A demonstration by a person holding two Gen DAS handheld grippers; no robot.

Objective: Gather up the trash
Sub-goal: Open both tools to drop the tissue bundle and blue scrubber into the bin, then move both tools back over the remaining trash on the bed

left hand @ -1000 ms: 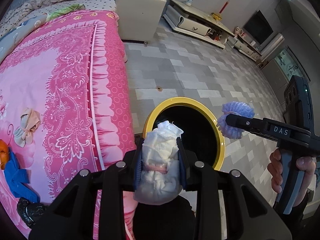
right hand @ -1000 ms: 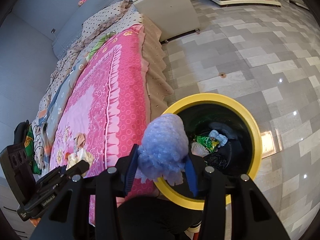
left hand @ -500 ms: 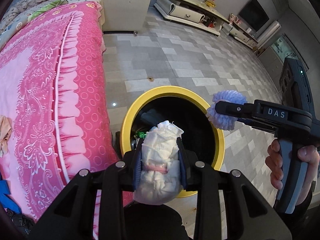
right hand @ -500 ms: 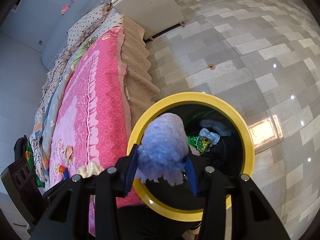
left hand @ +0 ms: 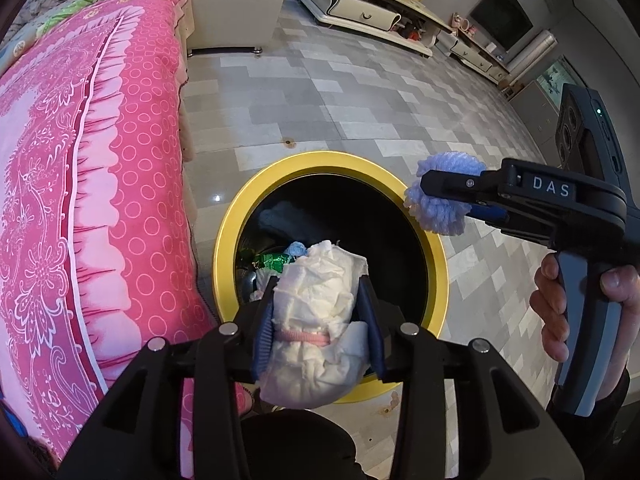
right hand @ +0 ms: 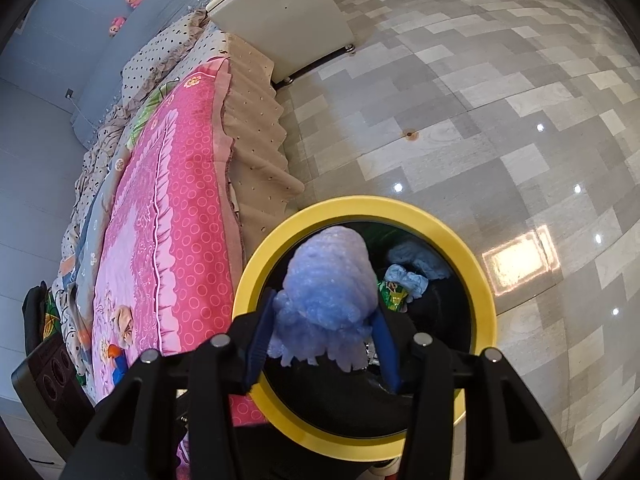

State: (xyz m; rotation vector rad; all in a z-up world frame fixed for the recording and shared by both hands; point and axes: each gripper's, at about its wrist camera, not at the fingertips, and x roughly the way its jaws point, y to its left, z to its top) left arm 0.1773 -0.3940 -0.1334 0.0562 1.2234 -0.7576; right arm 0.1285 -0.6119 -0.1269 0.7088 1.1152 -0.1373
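Observation:
A black bin with a yellow rim [left hand: 224,264] stands on the floor beside the bed. My left gripper [left hand: 318,286] hangs over its near edge. Its jaws are opening, and a crumpled white tissue wad [left hand: 316,320] with a pink band is still between the pads and touching them. My right gripper [right hand: 324,304] is over the same bin's yellow rim [right hand: 480,280] with a fluffy blue wad [right hand: 328,272] between its pads. Its jaws are opening a little, the pads still against the wad. The left wrist view shows the right gripper [left hand: 436,198] and the blue wad [left hand: 448,216] from the side.
Inside the bin lie a green wrapper [right hand: 394,292] and pale blue scraps [right hand: 412,280]. The bed's pink cover [left hand: 100,160] runs along the left, close to the bin. A white cabinet [left hand: 232,4] stands behind, on grey floor tiles [left hand: 360,112]. A person's hand [left hand: 552,312] grips the right handle.
Both grippers have come down and in over the bin, which now fills more of each view. The left jaws stand slightly wider around the white wad.

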